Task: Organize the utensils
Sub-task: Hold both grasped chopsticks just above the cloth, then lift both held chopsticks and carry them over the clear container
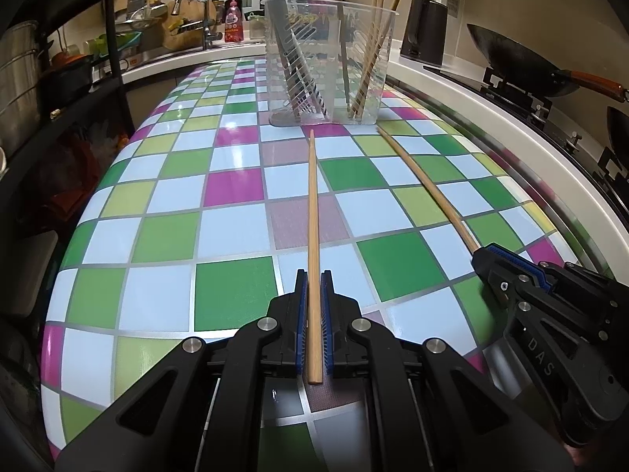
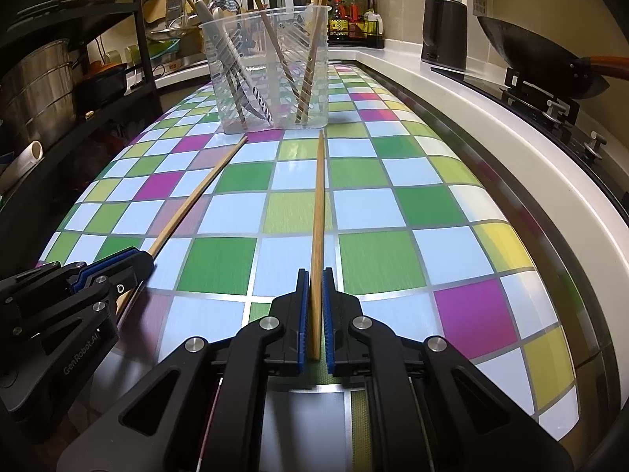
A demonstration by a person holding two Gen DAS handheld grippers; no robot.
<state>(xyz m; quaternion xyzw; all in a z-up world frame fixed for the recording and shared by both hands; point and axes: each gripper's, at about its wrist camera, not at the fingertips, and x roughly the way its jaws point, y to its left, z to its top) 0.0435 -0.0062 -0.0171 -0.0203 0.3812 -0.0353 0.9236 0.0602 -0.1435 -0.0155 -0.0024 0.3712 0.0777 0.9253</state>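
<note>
My left gripper (image 1: 313, 277) is shut on a wooden chopstick (image 1: 313, 204) that points forward towards a clear plastic utensil holder (image 1: 326, 63). My right gripper (image 2: 314, 275) is shut on a second wooden chopstick (image 2: 319, 196), also pointing at the holder (image 2: 267, 70). Each gripper shows in the other's view: the right one (image 1: 485, 253) at the right, the left one (image 2: 143, 257) at the left. The holder stands upright on the checked table and holds several chopsticks and other utensils. Both chopstick tips end just short of its base.
The table has a checked cloth (image 1: 236, 196) in green, blue and magenta. A white counter (image 2: 491, 126) runs along the right with a black kettle (image 2: 444, 35) and a wok (image 2: 523, 55) on a stove. A dark shelf rack (image 2: 78, 59) with pots stands left.
</note>
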